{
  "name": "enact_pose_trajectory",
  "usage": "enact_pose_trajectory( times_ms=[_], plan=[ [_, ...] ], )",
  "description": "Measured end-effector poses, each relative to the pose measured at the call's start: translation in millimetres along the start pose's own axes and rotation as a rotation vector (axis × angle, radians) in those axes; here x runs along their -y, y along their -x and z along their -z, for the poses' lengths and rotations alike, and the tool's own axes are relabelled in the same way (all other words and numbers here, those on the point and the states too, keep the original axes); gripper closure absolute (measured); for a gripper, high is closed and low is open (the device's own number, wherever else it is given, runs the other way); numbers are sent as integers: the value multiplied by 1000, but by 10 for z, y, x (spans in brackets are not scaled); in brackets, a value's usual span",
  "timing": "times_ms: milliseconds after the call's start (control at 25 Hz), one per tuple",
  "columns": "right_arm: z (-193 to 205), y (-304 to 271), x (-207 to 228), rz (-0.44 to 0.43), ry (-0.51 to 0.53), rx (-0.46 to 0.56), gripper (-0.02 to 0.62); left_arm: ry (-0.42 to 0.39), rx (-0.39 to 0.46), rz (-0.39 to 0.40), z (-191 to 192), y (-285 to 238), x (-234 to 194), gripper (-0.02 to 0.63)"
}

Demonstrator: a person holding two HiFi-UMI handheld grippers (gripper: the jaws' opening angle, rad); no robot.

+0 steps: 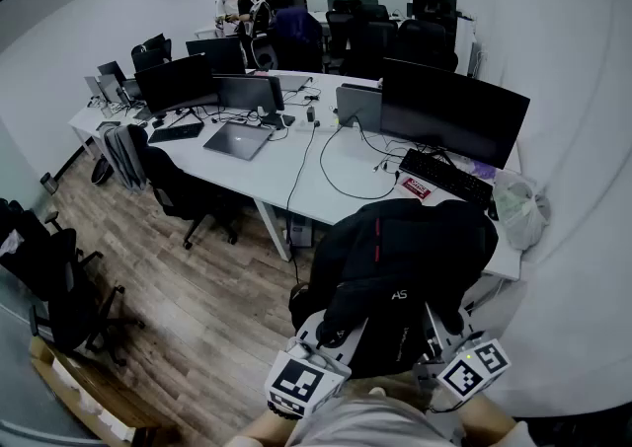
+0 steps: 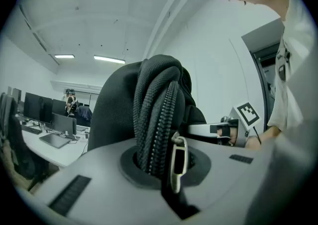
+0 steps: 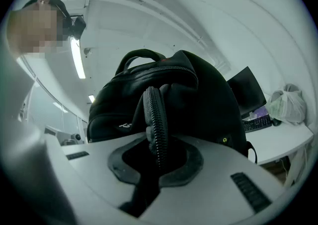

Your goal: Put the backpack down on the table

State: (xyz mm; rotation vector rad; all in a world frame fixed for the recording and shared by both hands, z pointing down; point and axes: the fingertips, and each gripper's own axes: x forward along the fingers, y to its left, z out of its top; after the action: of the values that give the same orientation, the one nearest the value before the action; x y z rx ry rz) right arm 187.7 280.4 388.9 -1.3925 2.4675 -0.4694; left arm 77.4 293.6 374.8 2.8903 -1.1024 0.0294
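That backpack [image 1: 405, 258] is coarse, matt black woven cloth, its zip pull [image 2: 179, 164] dull metal; the worktop [image 1: 267, 174] looks smooth white, the floor [image 1: 197, 287] grainy wood planks.

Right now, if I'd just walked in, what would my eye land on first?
The bulky black backpack, held up in the foreground of the head view. The left gripper and right gripper are each clamped shut on a zippered fold of it. Behind it runs a long white table crowded with dark monitors, the largest just beyond the bag.
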Motion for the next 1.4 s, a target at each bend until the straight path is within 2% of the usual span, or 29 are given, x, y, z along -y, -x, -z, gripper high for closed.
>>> enact_pose_trajectory(
  times_ms=[120, 280, 600, 1080, 1400],
  plan=[
    [18, 14, 19, 3, -1, -3, 549, -24, 6, 2, 54, -3, -1, 586],
    [24, -4, 6, 5, 2, -4, 549, 3, 0, -1, 27, 7, -11, 586],
    [72, -55, -77, 17, 3, 1, 549, -1, 7, 5, 58, 89, -90, 586],
    [297, -345, -557, 43, 21, 5, 549, 27, 27, 37, 50, 534, -497, 586],
    [484, -473, -794, 55, -8, -20, 549, 28, 18, 34, 100, 791, -688, 586]
  ],
)
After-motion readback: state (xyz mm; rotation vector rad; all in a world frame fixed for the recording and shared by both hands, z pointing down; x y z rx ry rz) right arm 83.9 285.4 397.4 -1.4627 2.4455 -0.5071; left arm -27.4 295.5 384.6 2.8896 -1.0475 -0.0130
